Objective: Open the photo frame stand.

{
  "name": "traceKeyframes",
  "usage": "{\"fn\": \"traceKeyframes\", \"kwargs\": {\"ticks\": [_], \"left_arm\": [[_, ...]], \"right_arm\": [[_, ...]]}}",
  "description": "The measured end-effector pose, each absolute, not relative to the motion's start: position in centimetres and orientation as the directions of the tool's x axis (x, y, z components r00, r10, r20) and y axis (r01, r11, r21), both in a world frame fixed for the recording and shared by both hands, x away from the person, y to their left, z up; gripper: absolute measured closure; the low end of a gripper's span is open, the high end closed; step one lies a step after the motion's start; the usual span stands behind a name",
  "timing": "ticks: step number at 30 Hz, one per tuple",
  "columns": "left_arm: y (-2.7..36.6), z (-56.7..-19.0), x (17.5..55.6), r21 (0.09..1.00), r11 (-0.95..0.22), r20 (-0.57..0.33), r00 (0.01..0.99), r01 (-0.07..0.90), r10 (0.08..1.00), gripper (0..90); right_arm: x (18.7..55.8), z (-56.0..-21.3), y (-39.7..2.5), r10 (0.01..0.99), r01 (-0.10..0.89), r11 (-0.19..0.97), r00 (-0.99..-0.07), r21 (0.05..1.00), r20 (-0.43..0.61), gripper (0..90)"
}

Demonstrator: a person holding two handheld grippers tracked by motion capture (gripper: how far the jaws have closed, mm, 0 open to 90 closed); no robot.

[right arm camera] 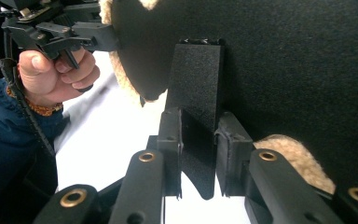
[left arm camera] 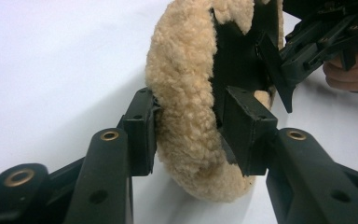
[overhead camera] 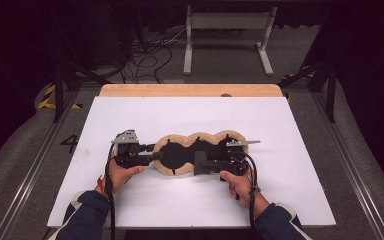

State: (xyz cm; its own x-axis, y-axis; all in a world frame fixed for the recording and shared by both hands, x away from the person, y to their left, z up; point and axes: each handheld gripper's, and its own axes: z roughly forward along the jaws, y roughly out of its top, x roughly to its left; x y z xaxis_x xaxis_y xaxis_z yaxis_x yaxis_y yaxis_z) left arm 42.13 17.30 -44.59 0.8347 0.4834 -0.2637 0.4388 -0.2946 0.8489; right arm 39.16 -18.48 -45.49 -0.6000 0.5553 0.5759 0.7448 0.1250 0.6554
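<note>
A scalloped pad with a tan fleece rim [overhead camera: 200, 137] and a black face lies flat on the white board [overhead camera: 190, 200]. My left gripper [overhead camera: 155, 154] is shut on the pad's left end. In the left gripper view the jaws pinch the thick fleece edge [left arm camera: 182, 70] between them [left arm camera: 191, 135]. My right gripper [overhead camera: 198, 164] comes in from the right at the pad's front edge. In the right gripper view it [right arm camera: 198, 140] is shut on a rough black tab [right arm camera: 198, 84] that sticks out from the black fabric [right arm camera: 284, 60].
The white board rests on a wooden table [overhead camera: 190, 90] with its far edge bare. A dark floor with cables [overhead camera: 150, 55] and a white frame [overhead camera: 227, 35] lies behind. Metal rails [overhead camera: 40, 155] run along both sides.
</note>
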Motion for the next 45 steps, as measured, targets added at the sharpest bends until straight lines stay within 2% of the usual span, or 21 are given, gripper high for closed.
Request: {"fn": "traceKeyframes", "kwargs": {"ticks": [4,8,12,16,23,29,32,37,41,42,43,45], "left_arm": [[16.9,-44.7,42.3,0.841,-0.304,-0.259,0.826,0.448,0.501,52.2],[16.8,-44.0,41.9,0.858,-0.327,-0.196,0.841,0.397,0.505,53.5],[16.5,-43.2,40.8,0.874,-0.369,-0.090,0.853,0.315,0.515,56.8],[16.4,-43.2,39.9,0.877,-0.381,-0.055,0.848,0.293,0.527,57.5],[16.7,-43.1,37.9,0.889,-0.383,-0.026,0.864,0.250,0.503,62.3],[17.2,-43.4,38.0,0.888,-0.342,-0.134,0.885,0.307,0.445,59.7],[17.0,-43.9,38.4,0.873,-0.344,-0.184,0.887,0.346,0.424,53.9],[15.9,-44.2,38.2,0.854,-0.408,-0.121,0.888,0.321,0.444,48.1],[15.1,-44.9,38.2,0.819,-0.474,-0.086,0.885,0.324,0.457,50.6],[14.5,-45.4,38.1,0.792,-0.529,-0.028,0.884,0.304,0.466,50.6],[14.2,-45.6,37.9,0.794,-0.531,-0.011,0.881,0.296,0.473,51.7],[14.3,-45.5,38.1,0.795,-0.522,-0.026,0.877,0.309,0.480,51.7]], "right_arm": [[39.1,-45.4,-18.3,0.563,0.728,0.129,-0.612,0.673,0.555,72.4],[39.1,-45.4,-18.3,0.563,0.718,0.137,-0.623,0.683,0.543,72.9],[39.1,-45.4,-18.4,0.565,0.714,0.139,-0.627,0.687,0.537,74.8],[38.9,-45.3,-18.4,0.564,0.711,0.148,-0.632,0.688,0.531,74.7],[37.6,-45.1,-18.5,0.566,0.697,0.177,-0.649,0.695,0.508,74.2],[36.5,-45.2,-18.7,0.569,0.680,0.198,-0.666,0.706,0.483,73.7],[36.3,-45.3,-18.7,0.567,0.674,0.199,-0.671,0.711,0.477,73.8],[36.1,-45.4,-18.7,0.570,0.672,0.203,-0.673,0.712,0.472,74.2],[36.0,-45.4,-18.8,0.569,0.666,0.208,-0.678,0.716,0.465,74.6],[35.9,-45.4,-18.8,0.569,0.664,0.211,-0.680,0.717,0.462,74.7],[35.9,-45.4,-18.7,0.570,0.660,0.216,-0.683,0.719,0.456,74.8],[36.0,-45.4,-18.7,0.572,0.660,0.212,-0.682,0.721,0.456,74.8]]}}
